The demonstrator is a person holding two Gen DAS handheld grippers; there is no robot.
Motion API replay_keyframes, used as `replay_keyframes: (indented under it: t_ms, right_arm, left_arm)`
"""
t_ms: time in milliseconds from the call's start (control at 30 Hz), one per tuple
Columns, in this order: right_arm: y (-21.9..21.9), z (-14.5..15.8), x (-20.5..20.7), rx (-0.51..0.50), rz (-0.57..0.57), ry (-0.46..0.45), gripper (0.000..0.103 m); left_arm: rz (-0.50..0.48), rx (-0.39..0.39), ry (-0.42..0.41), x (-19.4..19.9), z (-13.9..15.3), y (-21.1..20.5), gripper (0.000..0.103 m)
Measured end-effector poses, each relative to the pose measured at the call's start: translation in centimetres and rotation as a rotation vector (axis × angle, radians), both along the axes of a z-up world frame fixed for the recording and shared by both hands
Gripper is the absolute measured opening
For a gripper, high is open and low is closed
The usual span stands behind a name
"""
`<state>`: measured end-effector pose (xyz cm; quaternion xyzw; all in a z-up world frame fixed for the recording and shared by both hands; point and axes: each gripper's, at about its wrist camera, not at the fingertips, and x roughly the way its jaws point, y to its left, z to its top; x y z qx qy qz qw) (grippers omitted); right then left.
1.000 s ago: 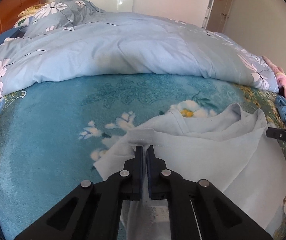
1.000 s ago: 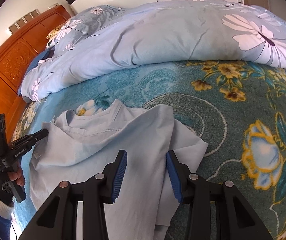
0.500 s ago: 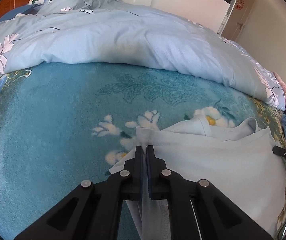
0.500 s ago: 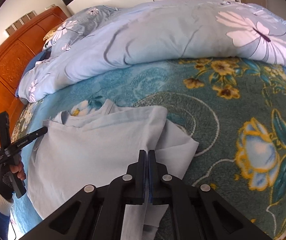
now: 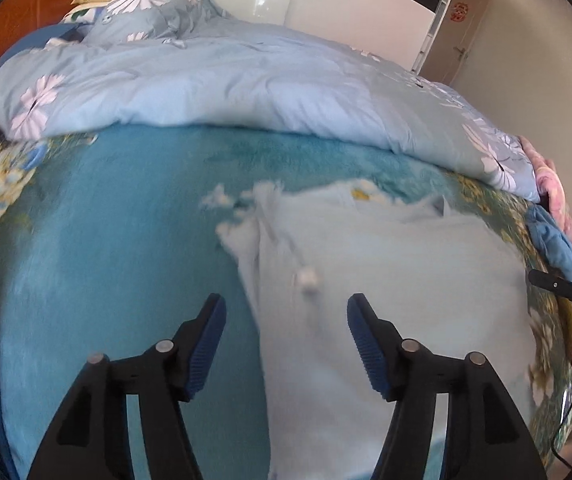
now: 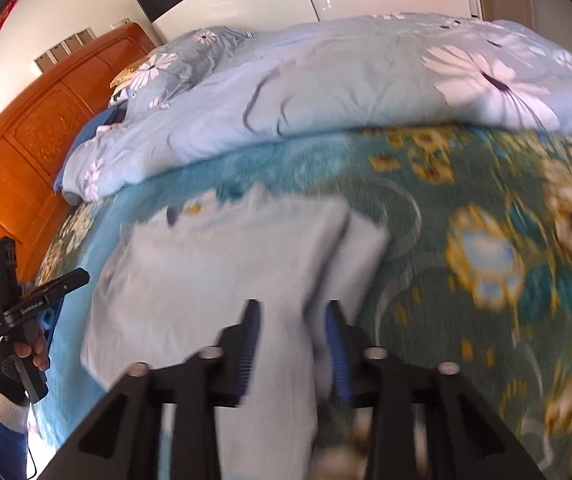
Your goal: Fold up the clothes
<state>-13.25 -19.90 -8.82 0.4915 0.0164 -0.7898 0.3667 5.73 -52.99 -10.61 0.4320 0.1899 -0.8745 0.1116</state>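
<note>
The left gripper (image 5: pixel 286 332) hangs spread wide over the shirt's (image 5: pixel 386 300) nine-o'clock edge, gripping nothing, the right gripper (image 6: pixel 292 336) parted at its three-o'clock fold, on the blanket (image 5: pixel 126 208).

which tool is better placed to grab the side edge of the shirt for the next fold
Probably left. The left tool is wide open, straddling the side edge of the pale blue cotton t-shirt on the teal floral blanket. The right tool is open over the folded sleeve.

We're in a home bedroom: carved orange wooden headboard (image 6: pixel 26 160), rumpled pale-blue floral duvet (image 5: pixel 246 92), plush teal flowered blanket (image 5: pixel 106 220) across the bed.
</note>
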Motion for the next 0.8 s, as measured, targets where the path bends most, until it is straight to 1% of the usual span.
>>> replay_keyframes:
  t_ms: [100,200,333,367,467,567,600,633,667,700,733,767,800]
  right_arm:
    - [2.2,-1.1,2.3,-0.021,-0.017,-0.057,0.041]
    - [3.5,-2.3,4.0,-0.059,-0.03,-0.116,0.042]
    - [3.3,-3.2,4.8,-0.08,-0.035,-0.143,0.043]
    - [3.1,-3.4,5.0,-0.084,-0.036,-0.147,0.043]
    - [2.7,-3.9,5.5,-0.096,-0.038,-0.161,0.044]
    - [2.9,-4.3,5.3,-0.134,-0.058,-0.191,0.041]
    - [3.0,-4.1,5.5,-0.135,-0.059,-0.192,0.038]
    - [3.1,-3.9,5.6,-0.137,-0.061,-0.193,0.029]
    - [3.2,-3.8,5.7,-0.138,-0.063,-0.194,0.023]
    - [3.3,-3.6,5.8,-0.139,-0.065,-0.194,0.013]
    - [3.4,-3.4,5.9,-0.141,-0.067,-0.195,0.011]
    - [3.5,-3.3,6.1,-0.142,-0.069,-0.196,0.01]
    - [3.6,-3.1,6.2,-0.144,-0.071,-0.197,0.009]
  left_arm:
    - [-0.001,0.07,-0.037,2.5,-1.7,0.7,0.066]
    - [-0.01,0.152,-0.06,4.0,-3.3,1.5,0.066]
    - [-0.004,0.162,-0.058,3.9,-3.7,2.3,0.066]
    - [0.001,0.178,-0.054,3.8,-3.6,2.2,0.066]
    - [-0.01,0.264,-0.021,3.7,-3.8,2.3,0.065]
    - [0.002,0.261,-0.017,3.4,-4.1,2.8,0.063]
    - [0.022,0.281,-0.005,3.5,-4.3,2.5,0.059]
    - [0.045,0.307,0.006,3.9,-4.4,2.1,0.055]
    - [0.071,0.338,0.015,4.3,-4.6,1.7,0.04]
    - [0.098,0.372,0.019,4.5,-4.8,1.2,0.025]
    - [0.118,0.394,0.019,4.7,-5.1,0.8,0.019]
    - [0.135,0.412,0.017,5.0,-5.4,0.5,0.01]
    - [0.145,0.426,0.02,5.2,-5.5,0.4,0.009]
